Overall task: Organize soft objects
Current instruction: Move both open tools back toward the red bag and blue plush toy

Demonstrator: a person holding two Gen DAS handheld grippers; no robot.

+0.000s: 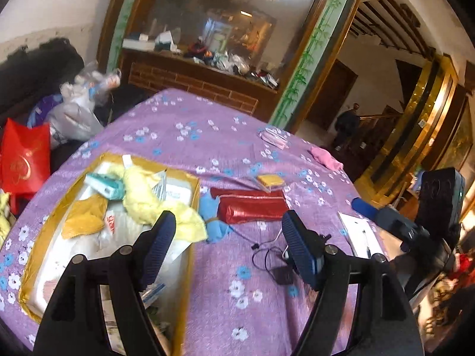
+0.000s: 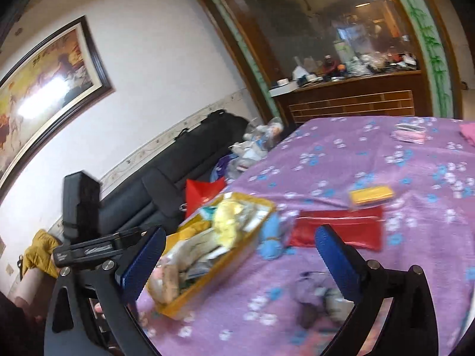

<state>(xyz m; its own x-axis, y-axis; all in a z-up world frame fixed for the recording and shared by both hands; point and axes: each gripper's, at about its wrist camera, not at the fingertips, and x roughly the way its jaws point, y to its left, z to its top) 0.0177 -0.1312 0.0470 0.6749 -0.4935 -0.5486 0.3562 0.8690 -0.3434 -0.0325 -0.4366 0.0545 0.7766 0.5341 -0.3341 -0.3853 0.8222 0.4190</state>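
A gold box (image 1: 190,204) (image 2: 207,281) sits at the left of a table with a purple floral cloth (image 1: 225,130) (image 2: 386,160). In it lie a pale yellow cloth (image 1: 148,198) (image 2: 227,221), an orange cloth (image 1: 84,216) and packets. A blue soft item (image 1: 212,218) (image 2: 271,237) lies beside the box, against a red pouch (image 1: 252,206) (image 2: 341,228). A pink cloth (image 1: 326,157) (image 2: 469,132) lies far right. My left gripper (image 1: 227,246) is open and empty, above the box's right edge. My right gripper (image 2: 237,262) is open and empty, above the box.
A small yellow packet (image 1: 270,181) (image 2: 371,194) and a pink packet (image 1: 274,138) (image 2: 411,135) lie on the cloth. A black cable and charger (image 1: 276,264) (image 2: 314,305) lie near the front. A notepad (image 1: 360,234), a dark sofa (image 2: 178,175) and a red bag (image 1: 25,161) stand around.
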